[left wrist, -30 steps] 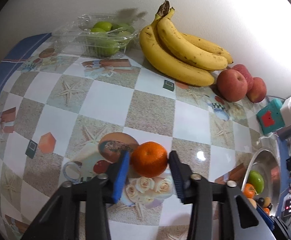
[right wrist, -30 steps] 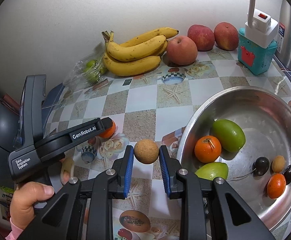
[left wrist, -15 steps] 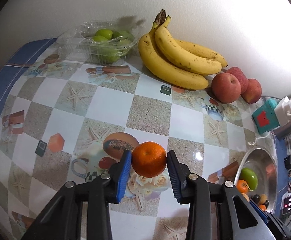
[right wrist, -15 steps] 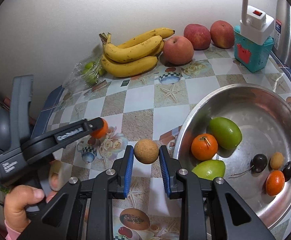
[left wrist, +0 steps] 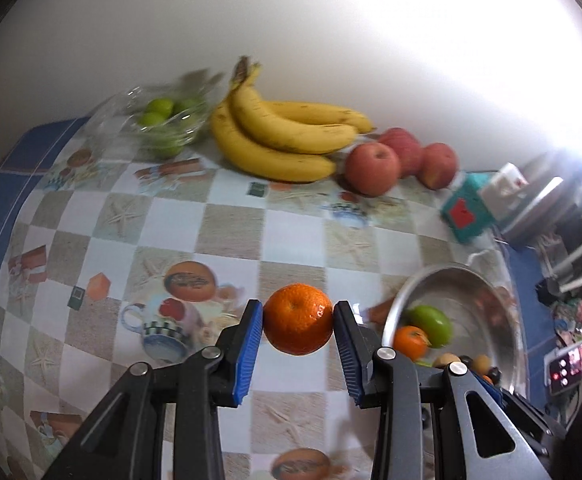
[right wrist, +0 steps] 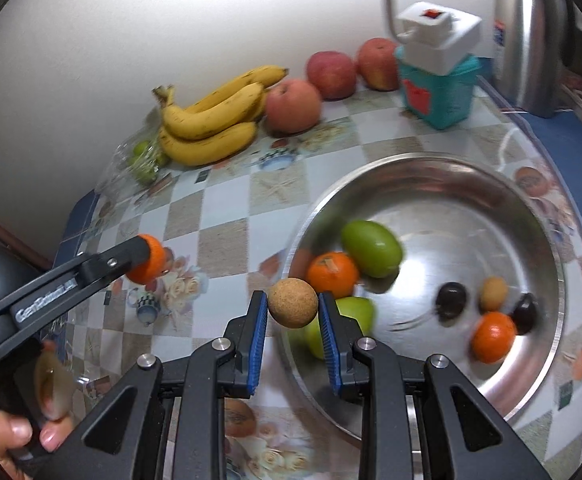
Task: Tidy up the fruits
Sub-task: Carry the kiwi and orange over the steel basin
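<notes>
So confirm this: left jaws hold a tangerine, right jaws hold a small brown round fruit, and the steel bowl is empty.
Wrong on the bowl. The right wrist view shows the steel bowl already holds fruit, including a tangerine and a green mango. The left gripper does hold the tangerine, the right gripper the brown round fruit.

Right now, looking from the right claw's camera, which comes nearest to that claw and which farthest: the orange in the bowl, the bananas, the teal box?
1. Orange in the bowl, just beyond the right claw.
2. Bananas, far left by the wall.
3. Teal box, far right; too close to the bananas to rank surely.
</notes>
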